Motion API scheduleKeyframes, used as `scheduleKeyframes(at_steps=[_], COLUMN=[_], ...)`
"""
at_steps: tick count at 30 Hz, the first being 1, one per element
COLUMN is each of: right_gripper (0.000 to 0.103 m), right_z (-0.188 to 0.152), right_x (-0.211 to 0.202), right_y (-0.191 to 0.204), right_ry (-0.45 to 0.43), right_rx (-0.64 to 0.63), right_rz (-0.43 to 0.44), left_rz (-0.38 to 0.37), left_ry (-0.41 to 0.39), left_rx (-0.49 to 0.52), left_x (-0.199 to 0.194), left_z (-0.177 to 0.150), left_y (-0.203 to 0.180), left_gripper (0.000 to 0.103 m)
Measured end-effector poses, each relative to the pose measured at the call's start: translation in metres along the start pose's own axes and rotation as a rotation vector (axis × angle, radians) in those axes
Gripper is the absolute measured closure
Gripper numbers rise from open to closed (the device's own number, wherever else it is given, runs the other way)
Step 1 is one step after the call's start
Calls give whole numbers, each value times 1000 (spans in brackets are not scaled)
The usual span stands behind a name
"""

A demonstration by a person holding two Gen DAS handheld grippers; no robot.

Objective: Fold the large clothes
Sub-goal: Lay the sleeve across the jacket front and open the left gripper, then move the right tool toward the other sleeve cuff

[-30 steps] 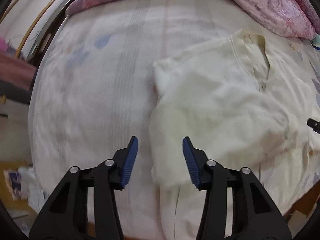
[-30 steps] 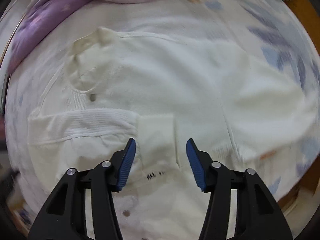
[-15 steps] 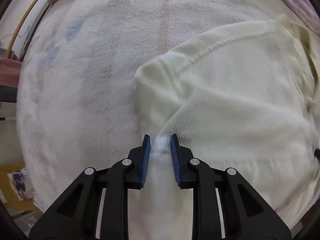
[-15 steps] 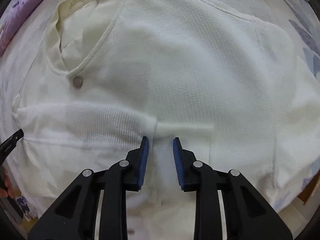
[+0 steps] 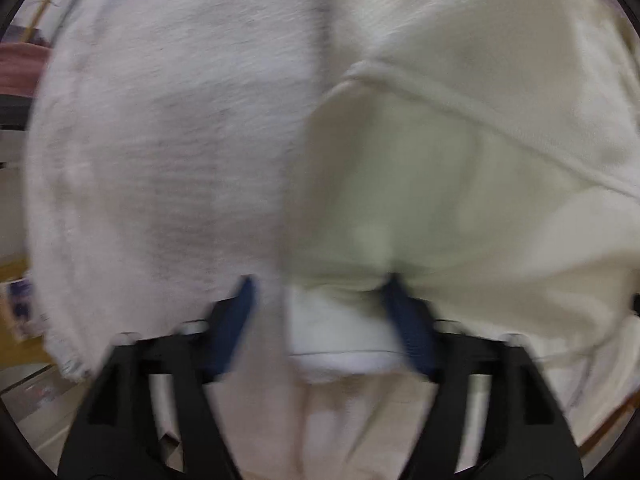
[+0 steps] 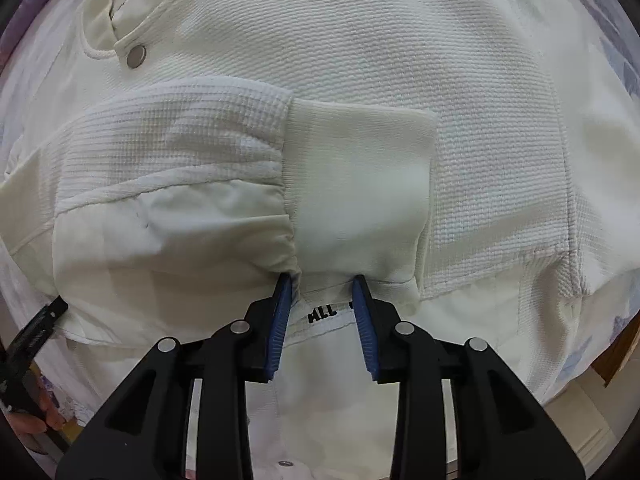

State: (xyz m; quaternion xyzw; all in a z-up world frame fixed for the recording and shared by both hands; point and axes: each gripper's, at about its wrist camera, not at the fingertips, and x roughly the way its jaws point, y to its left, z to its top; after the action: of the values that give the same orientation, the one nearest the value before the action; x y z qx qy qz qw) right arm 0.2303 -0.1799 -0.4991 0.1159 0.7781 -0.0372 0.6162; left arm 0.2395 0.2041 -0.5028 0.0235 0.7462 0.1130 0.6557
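Both claws gape: your left claw (image 5: 320, 312) and right claw (image 6: 320, 312) grip nothing, 1 sleeve (image 6: 168, 168) folded over the jacket (image 6: 400, 40). Next, I judge, fold its other side.

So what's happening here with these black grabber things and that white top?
A person is folding a cream jacket laid out on a bed, using handheld tongs. One sleeve already lies across the chest. The right tongs are open at the sleeve's cuff. The left tongs, blurred, are open at the jacket's side edge.

Both wrist views close over jacket (image 6: 400, 60), left blurred
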Motion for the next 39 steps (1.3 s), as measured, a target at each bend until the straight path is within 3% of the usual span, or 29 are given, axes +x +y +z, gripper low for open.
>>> scheduleKeyframes(at_steps=[2, 4, 6, 11, 16, 17, 21, 24, 30, 35, 39], right_gripper=[26, 17, 16, 13, 13, 13, 13, 13, 13, 13, 13], right_z=[2, -5, -12, -42, -70, -75, -91, -110, -137, -156, -180], right_x=[-7, -28, -43, -97, -158, -167, -201, -220, -243, -251, -262], right_y=[10, 12, 12, 4, 6, 10, 20, 16, 10, 3, -9], right_ry=[17, -26, -46, -113, -204, -215, -263, -303, -356, -359, -406], right_rx=[8, 7, -12, -5, -33, -38, -63, -87, -149, -190, -195], right_rz=[13, 19, 35, 13, 45, 57, 94, 113, 147, 176, 184], left_rz=[-52, -79, -78, -161, -212, -216, -239, -276, -248, -278, -270], left_ry=[5, 14, -4, -99, -183, -196, -234, -271, -371, -401, -423], left_rx=[-13, -33, -31, -25, -27, -26, -32, -37, -30, -69, -32], left_x=[-6, -14, -28, -79, -134, -145, -187, -217, -269, -296, -311], left_z=[0, -1, -2, -10, -38, -50, -76, -102, -144, -172, -189], left_y=[6, 13, 16, 31, 35, 5, -10, -16, -33, -40, -51], left_gripper=[22, 16, 14, 12, 12, 12, 12, 12, 12, 12, 12])
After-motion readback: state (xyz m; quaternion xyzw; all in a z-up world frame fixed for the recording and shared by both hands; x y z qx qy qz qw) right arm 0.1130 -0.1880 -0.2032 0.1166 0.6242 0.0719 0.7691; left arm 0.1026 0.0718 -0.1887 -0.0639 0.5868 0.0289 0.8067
